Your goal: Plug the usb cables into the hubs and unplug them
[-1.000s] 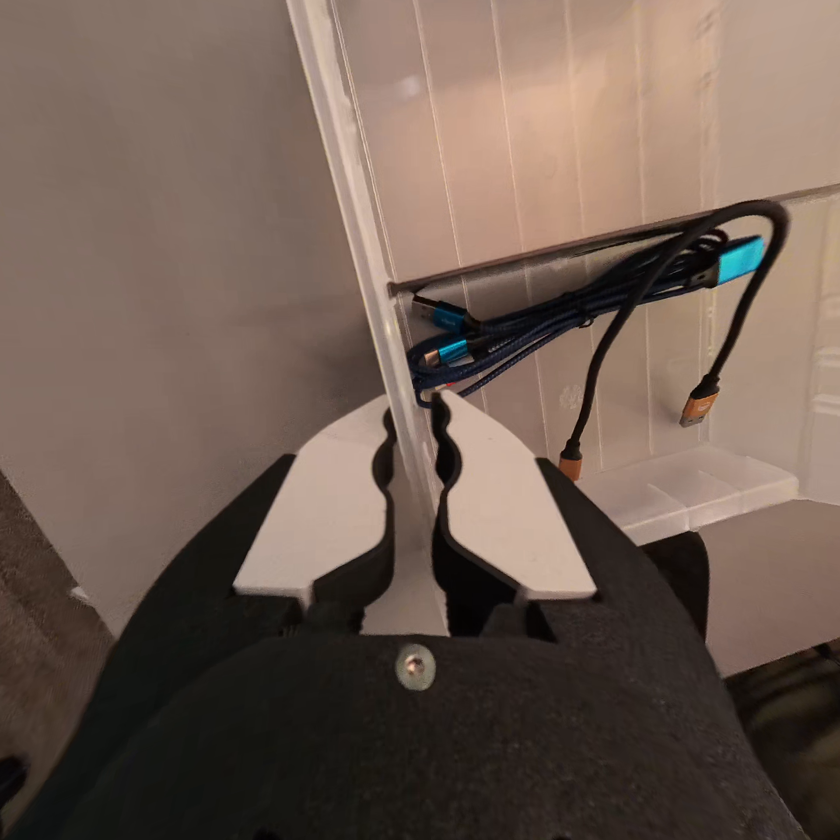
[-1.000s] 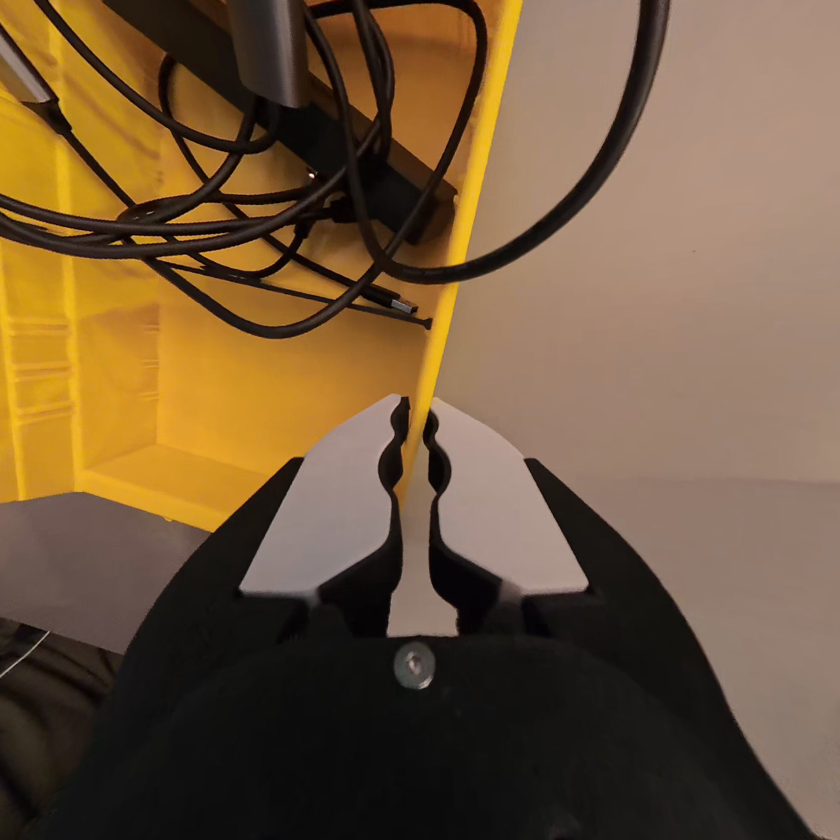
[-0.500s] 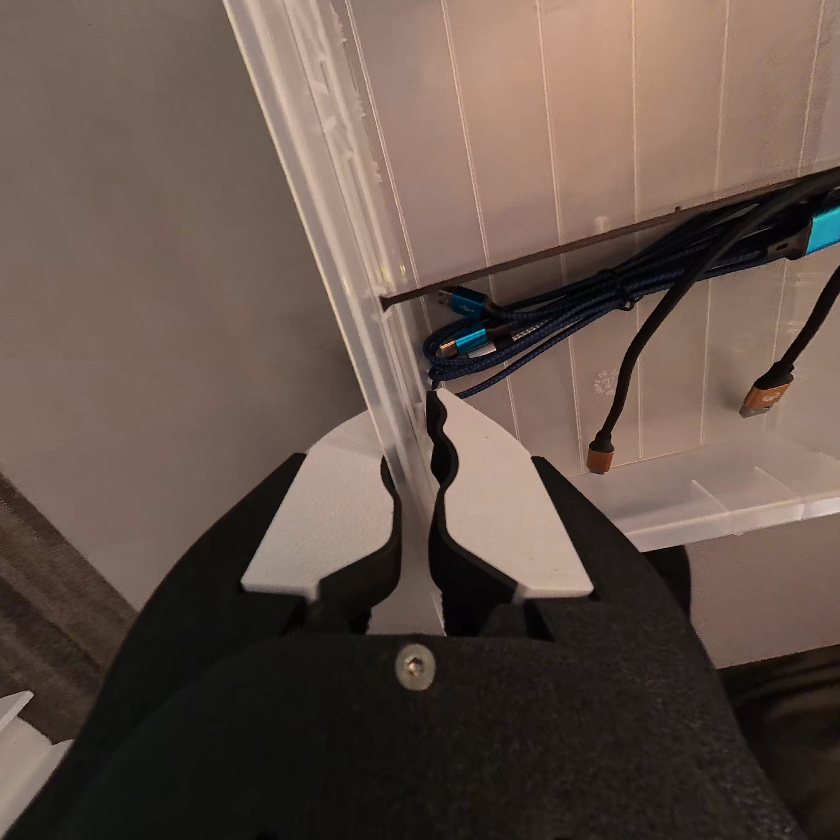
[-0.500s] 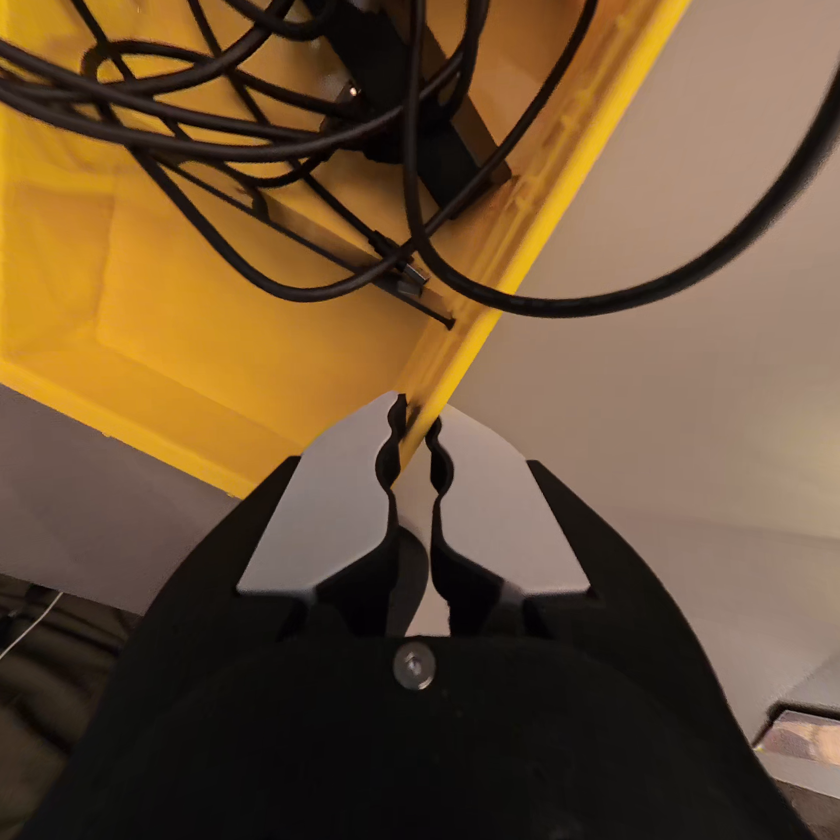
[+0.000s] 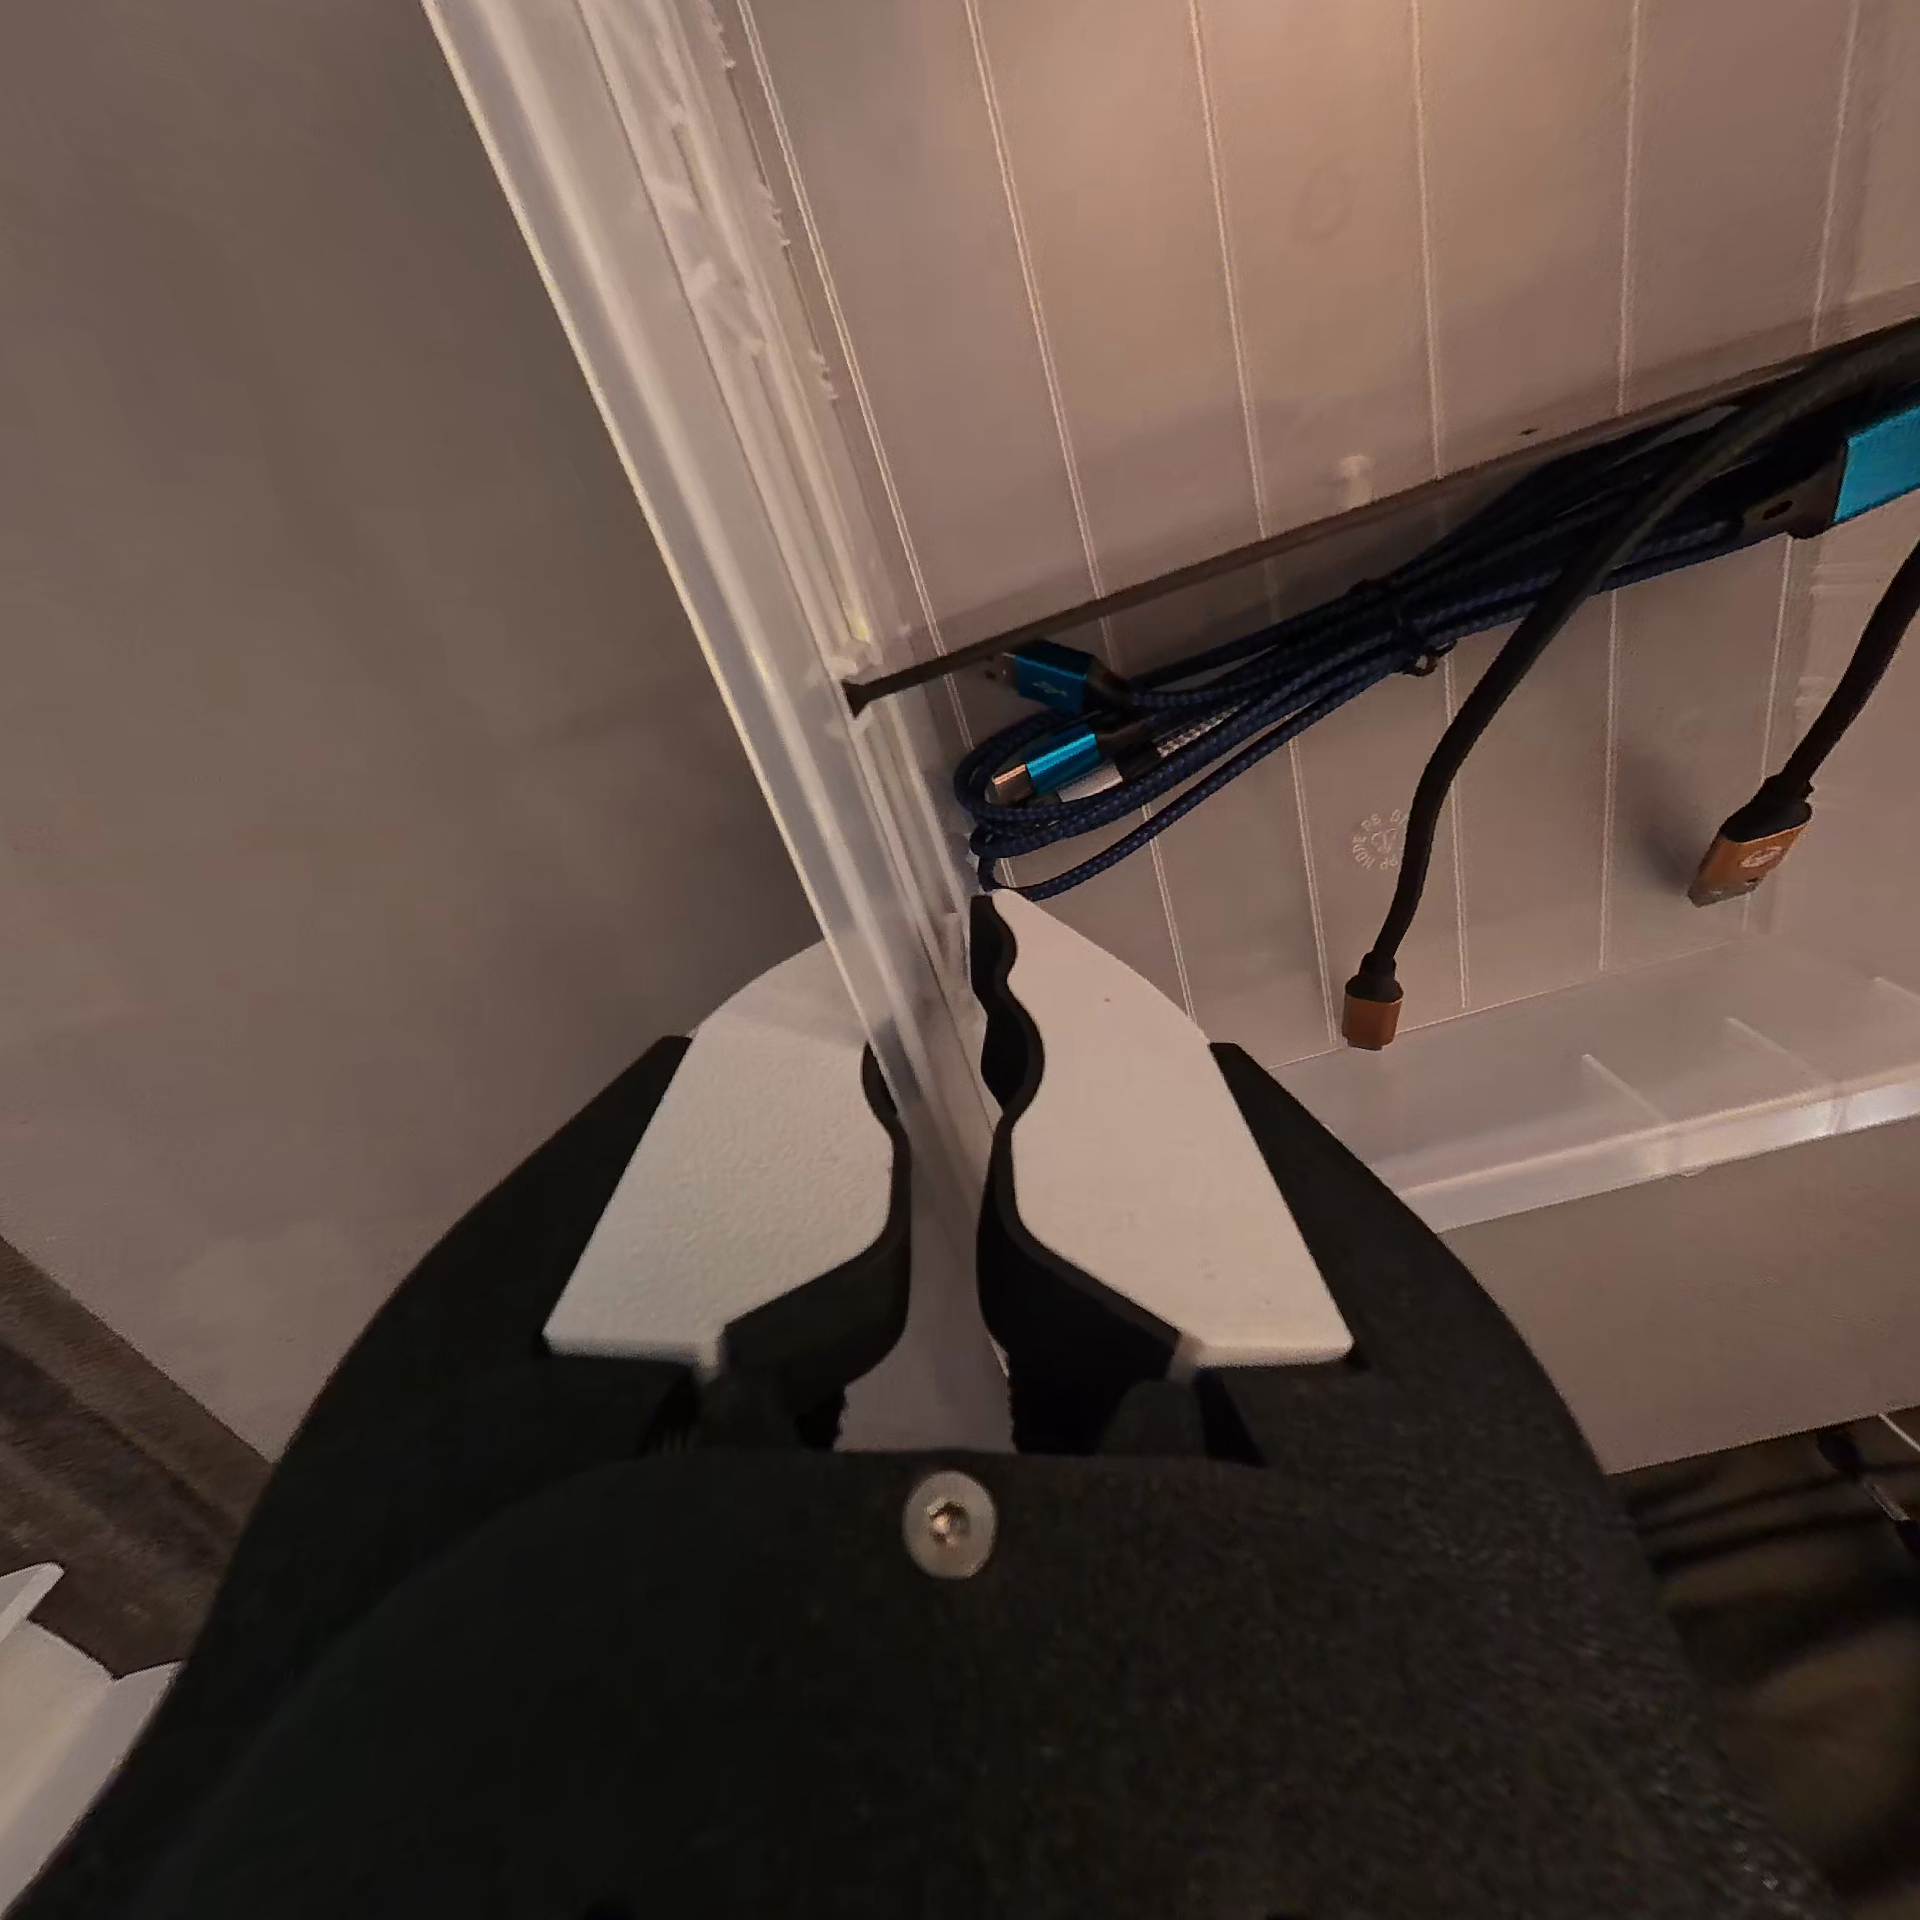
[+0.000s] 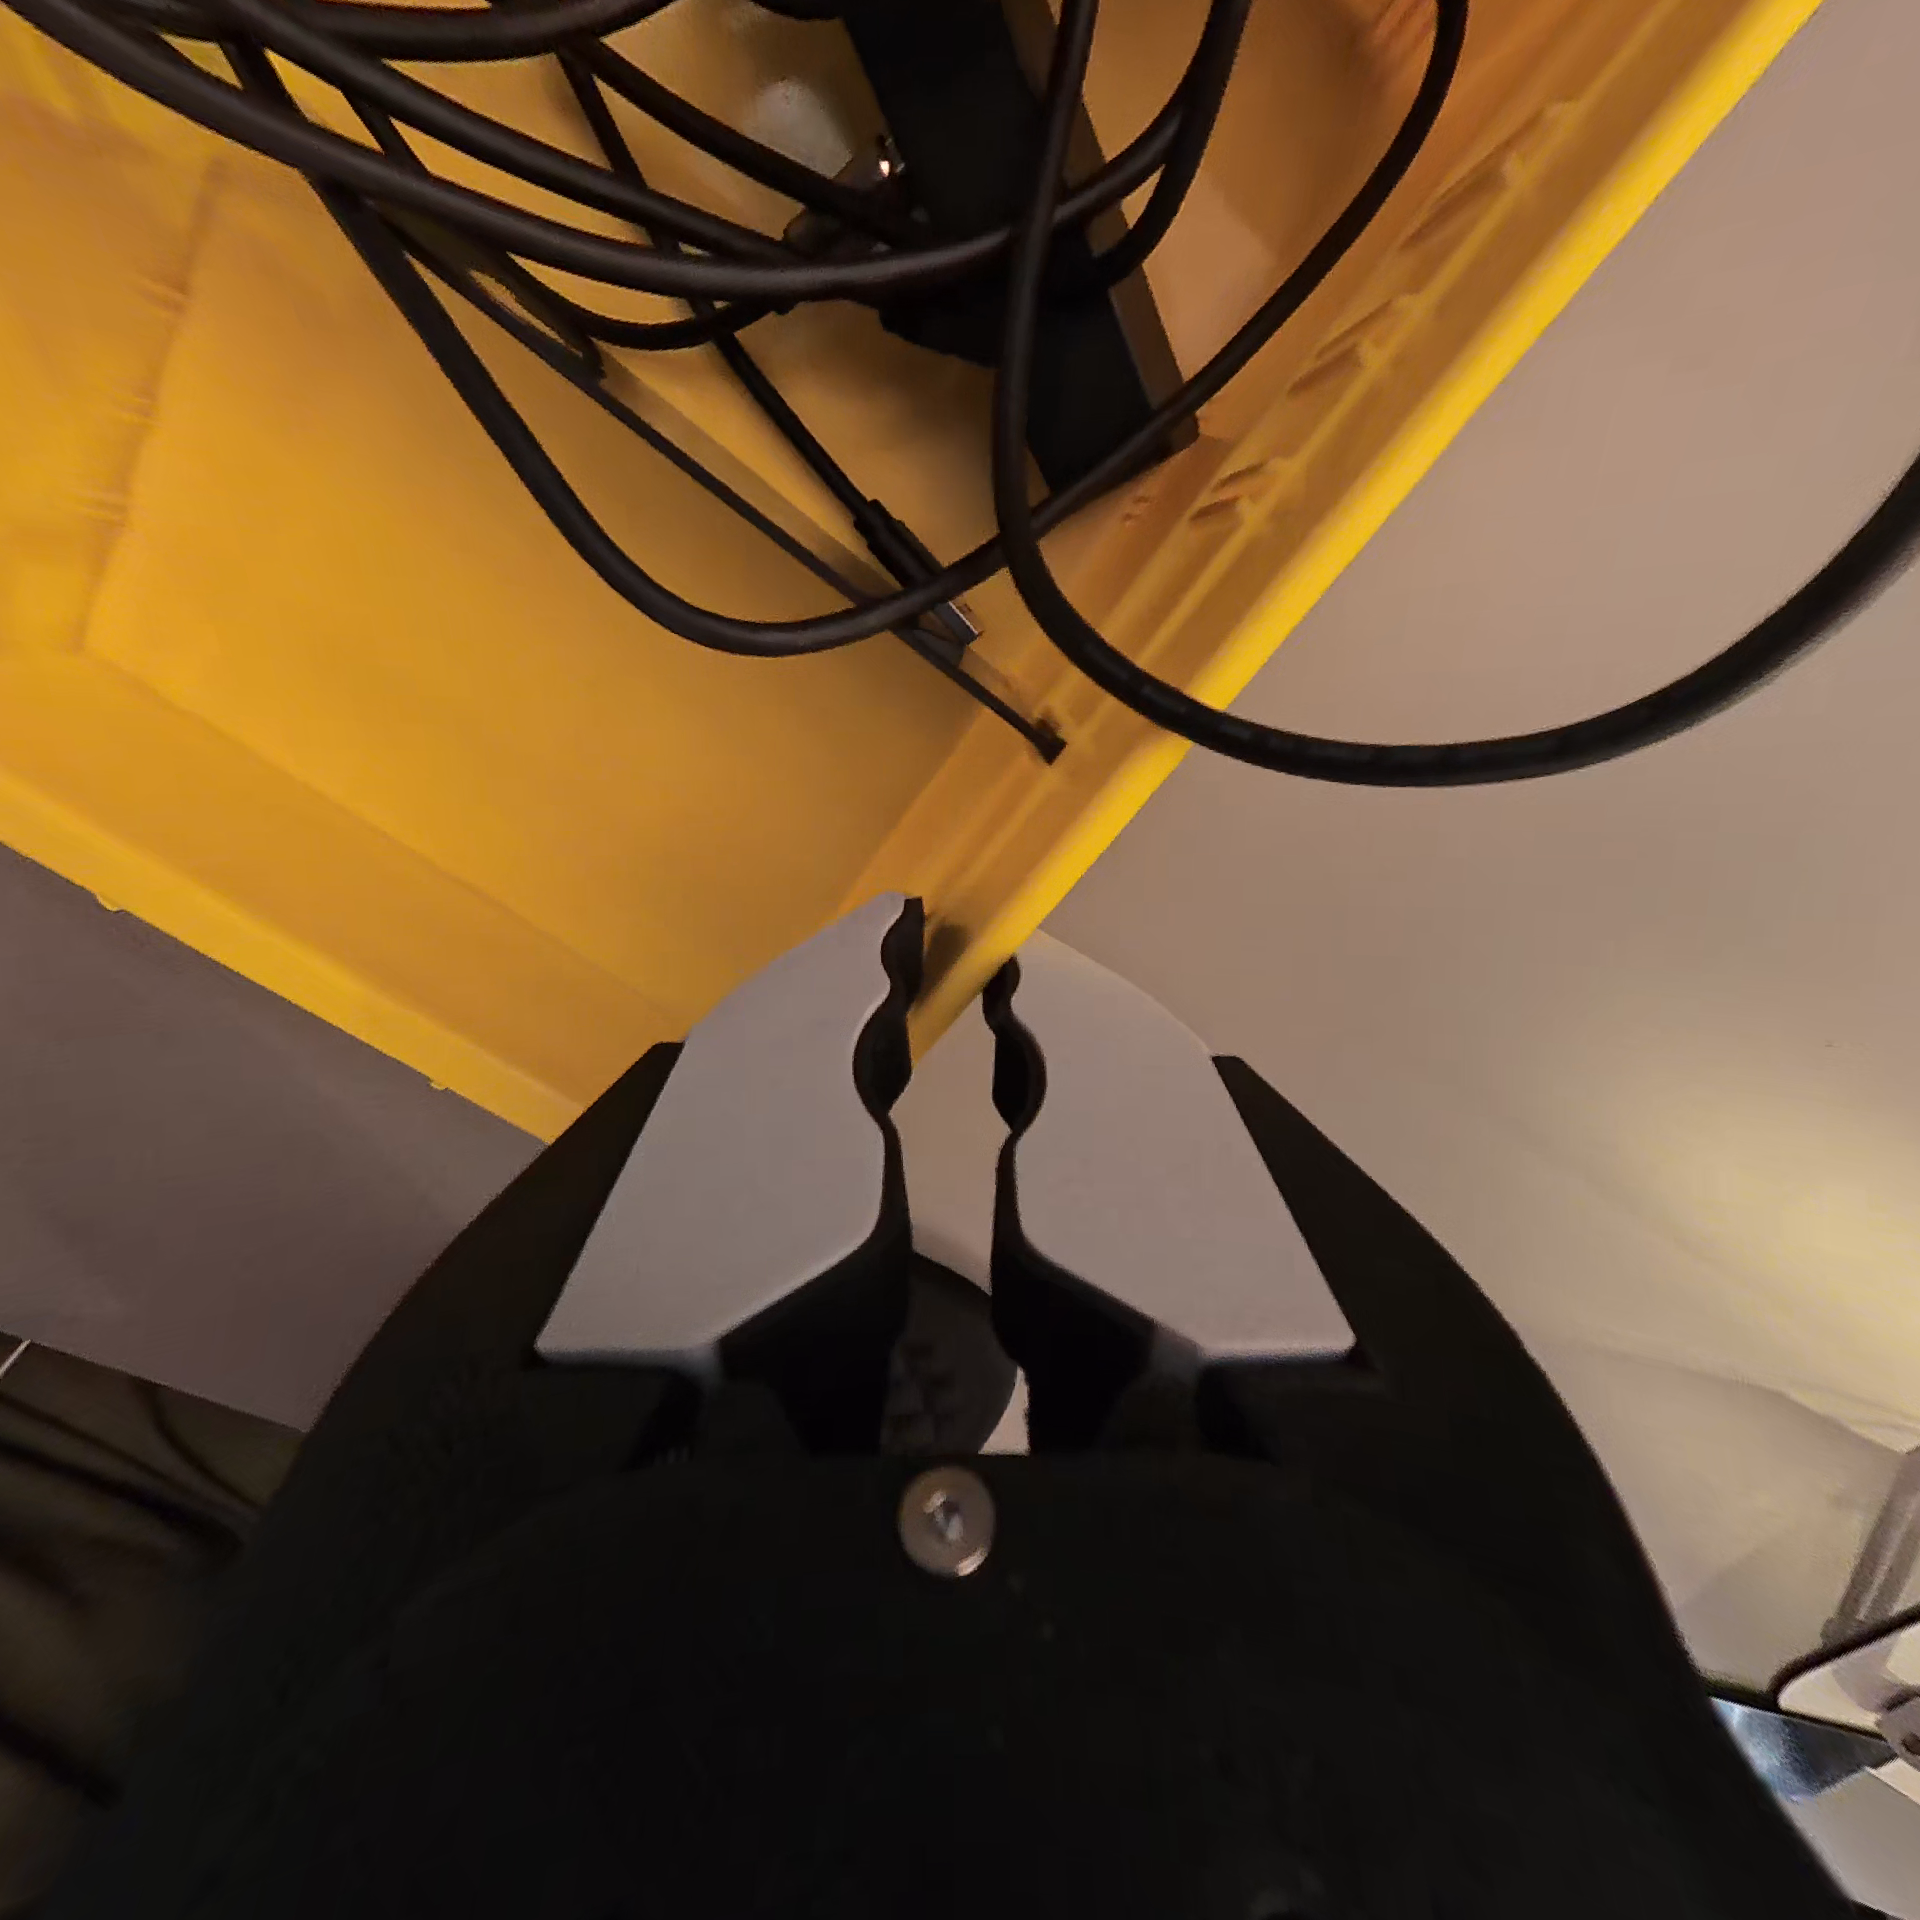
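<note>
Left tongs [image 5: 940, 997] pinching clear bin [image 5: 727, 436] rim | right tongs [image 6: 956, 966] pinching yellow bin [image 6: 1351, 499] rim | embossed bin mark unread

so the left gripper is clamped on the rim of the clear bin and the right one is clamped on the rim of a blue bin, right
Not quite: the bin held by the right gripper is yellow, not blue. The right wrist view shows its fingers closed on the rim of the yellow bin, which holds black cables. The left gripper does clamp the clear bin rim.
</note>
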`<action>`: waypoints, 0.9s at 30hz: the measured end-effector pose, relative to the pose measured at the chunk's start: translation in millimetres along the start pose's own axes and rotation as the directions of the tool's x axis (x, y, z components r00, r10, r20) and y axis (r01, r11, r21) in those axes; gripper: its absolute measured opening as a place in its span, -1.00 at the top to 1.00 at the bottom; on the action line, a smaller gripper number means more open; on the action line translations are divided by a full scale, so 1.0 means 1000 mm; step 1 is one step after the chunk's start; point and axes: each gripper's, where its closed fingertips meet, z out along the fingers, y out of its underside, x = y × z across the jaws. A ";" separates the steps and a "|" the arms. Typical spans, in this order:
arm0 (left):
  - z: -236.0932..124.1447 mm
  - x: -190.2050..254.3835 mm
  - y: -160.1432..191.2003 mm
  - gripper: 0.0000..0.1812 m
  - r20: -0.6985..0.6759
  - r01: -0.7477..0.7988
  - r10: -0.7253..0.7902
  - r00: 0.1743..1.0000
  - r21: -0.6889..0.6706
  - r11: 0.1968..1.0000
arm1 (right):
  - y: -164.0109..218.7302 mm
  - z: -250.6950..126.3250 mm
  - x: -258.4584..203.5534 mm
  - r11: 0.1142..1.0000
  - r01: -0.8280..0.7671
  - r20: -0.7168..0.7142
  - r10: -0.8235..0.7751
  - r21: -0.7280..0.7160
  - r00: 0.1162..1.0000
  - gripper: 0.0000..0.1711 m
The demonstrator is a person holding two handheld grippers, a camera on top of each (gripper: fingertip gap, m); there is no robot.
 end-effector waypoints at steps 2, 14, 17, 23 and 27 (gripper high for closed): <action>0.001 0.006 -0.002 0.92 0.002 -0.009 0.009 1.000 -0.005 1.000 | -0.003 0.001 -0.005 1.000 0.016 -0.001 -0.016 -0.001 1.000 0.86; 0.004 0.029 -0.002 0.89 -0.039 -0.037 0.035 0.999 -0.051 0.998 | 0.001 0.000 -0.016 0.993 0.114 0.041 -0.115 0.006 0.993 0.86; 0.004 0.029 -0.002 0.89 -0.043 -0.031 0.029 0.999 -0.054 0.998 | 0.008 -0.001 -0.014 0.988 0.150 0.007 -0.150 -0.027 0.989 0.85; 0.005 0.042 -0.002 0.83 -0.049 -0.065 0.061 0.997 -0.077 0.995 | 0.003 0.000 -0.012 0.976 0.204 -0.085 -0.210 -0.071 0.974 0.80; 0.005 0.049 -0.007 0.82 -0.087 -0.084 0.078 0.993 -0.066 0.994 | 0.000 0.001 -0.014 0.983 0.183 -0.023 -0.183 -0.017 0.983 0.80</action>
